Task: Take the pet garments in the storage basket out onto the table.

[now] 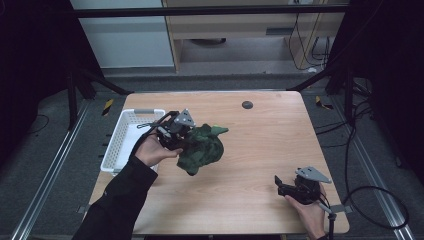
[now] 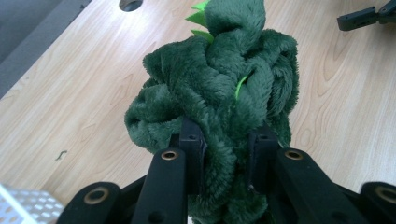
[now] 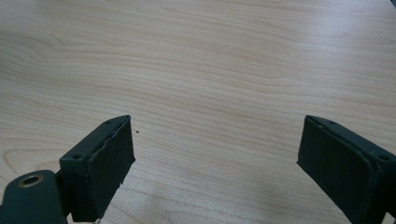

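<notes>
A dark green plush toy (image 1: pixel 202 149) with light green spikes hangs just above the wooden table (image 1: pixel 260 150), left of centre. My left gripper (image 1: pixel 181 139) is shut on its furry body; in the left gripper view both black jaws bite into the plush toy (image 2: pixel 219 88), which bulges out beyond them. My right gripper (image 1: pixel 281 184) rests low at the table's front right, jaws spread wide apart over bare wood, nothing between them in the right gripper view (image 3: pixel 215 163).
A white slotted basket (image 1: pixel 122 137) sits at the table's left edge, just beside my left hand. A small dark round hole (image 1: pixel 247 104) marks the far middle of the table. Cables lie on the floor to the right.
</notes>
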The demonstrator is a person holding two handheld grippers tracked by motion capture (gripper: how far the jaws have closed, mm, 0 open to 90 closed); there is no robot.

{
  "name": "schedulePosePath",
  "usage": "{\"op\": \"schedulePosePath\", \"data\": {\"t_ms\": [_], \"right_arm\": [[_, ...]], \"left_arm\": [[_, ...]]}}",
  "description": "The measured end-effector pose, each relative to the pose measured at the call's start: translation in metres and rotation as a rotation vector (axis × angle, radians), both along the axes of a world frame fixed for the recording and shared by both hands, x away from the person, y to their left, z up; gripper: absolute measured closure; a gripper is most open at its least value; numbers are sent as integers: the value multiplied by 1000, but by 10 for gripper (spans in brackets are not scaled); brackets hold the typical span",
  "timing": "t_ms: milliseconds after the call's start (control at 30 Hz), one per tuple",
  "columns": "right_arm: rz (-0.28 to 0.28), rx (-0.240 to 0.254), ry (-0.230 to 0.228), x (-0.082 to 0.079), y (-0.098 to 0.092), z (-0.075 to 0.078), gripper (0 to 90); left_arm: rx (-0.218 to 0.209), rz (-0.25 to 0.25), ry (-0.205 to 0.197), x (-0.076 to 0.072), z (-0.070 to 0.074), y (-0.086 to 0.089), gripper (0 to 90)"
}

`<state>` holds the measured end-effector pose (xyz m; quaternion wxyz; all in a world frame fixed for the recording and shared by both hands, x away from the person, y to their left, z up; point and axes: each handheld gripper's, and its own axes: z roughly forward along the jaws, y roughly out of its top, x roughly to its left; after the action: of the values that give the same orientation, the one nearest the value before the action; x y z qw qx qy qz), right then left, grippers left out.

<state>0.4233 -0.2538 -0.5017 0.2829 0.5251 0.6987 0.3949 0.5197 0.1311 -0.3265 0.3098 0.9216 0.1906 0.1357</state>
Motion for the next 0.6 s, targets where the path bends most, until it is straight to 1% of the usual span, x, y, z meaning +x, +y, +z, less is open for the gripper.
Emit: {"op": "schedulePosePath", "data": {"t_ms": [100,133,267,333,367,400,600], "right_arm": [[0,2,0,0,0,0,106],[1,-4,-3,0,0,0,106],[0,-4,-2,0,0,0,107],[-1,3,2,0,0,0,107],[0,-4,-2,0,0,0,107],[-1,3,2,0,0,0,107],[2,0,3,0,0,0,107]], "left_arm": [[11,-10,7,1,-3,-7,724],[12,-12,8,2,-3,-9,724],[12,-20,15,4,-7,-15,724],[18,-25,18,5,-9,-19,723],[21,-28,21,5,-10,-21,723],[23,-30,24,5,-12,-24,723],[32,-40,44,8,-19,-32,722]]}}
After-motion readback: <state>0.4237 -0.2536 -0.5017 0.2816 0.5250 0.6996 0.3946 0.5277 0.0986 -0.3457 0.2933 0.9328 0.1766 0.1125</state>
